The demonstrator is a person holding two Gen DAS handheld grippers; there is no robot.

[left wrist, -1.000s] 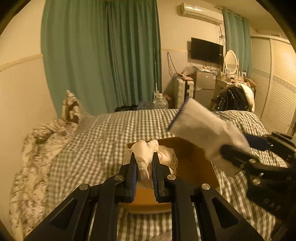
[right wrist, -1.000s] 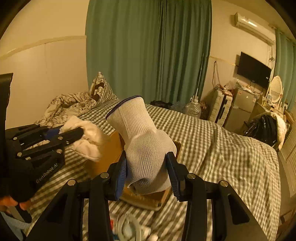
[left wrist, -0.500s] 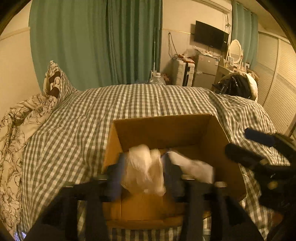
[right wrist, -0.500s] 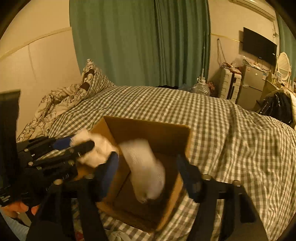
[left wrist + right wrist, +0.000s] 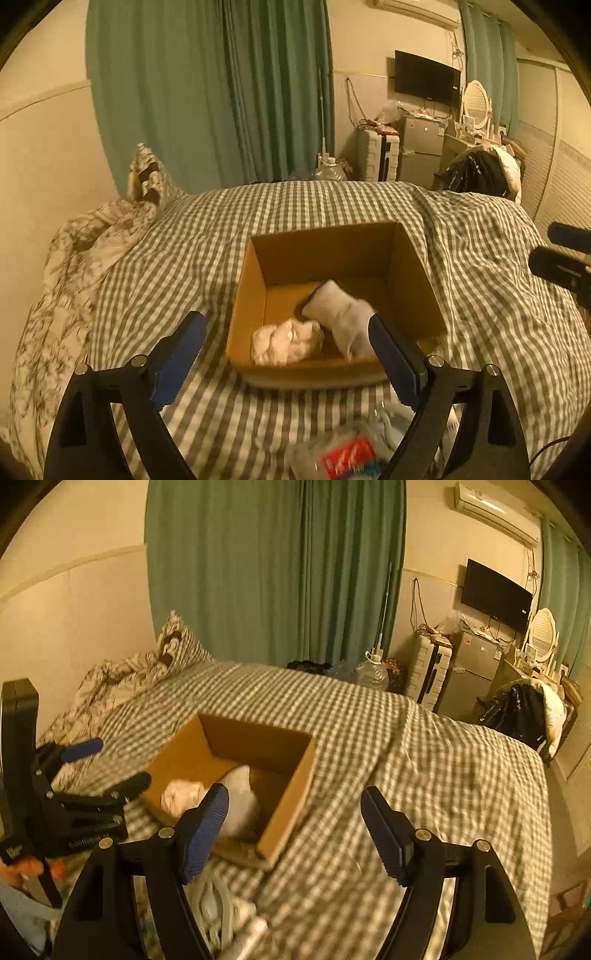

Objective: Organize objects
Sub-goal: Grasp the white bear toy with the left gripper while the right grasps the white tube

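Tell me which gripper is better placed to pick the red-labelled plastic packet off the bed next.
Left, probably. The left gripper is open, and the packet lies just below and ahead of its fingers. The right gripper, also open, faces white cords instead.

Green curtains point(image 5: 221, 92) hang behind the checked bed point(image 5: 295, 214), with a TV point(image 5: 426, 77), fridge point(image 5: 421, 147) and mirror point(image 5: 476, 99) at the right.
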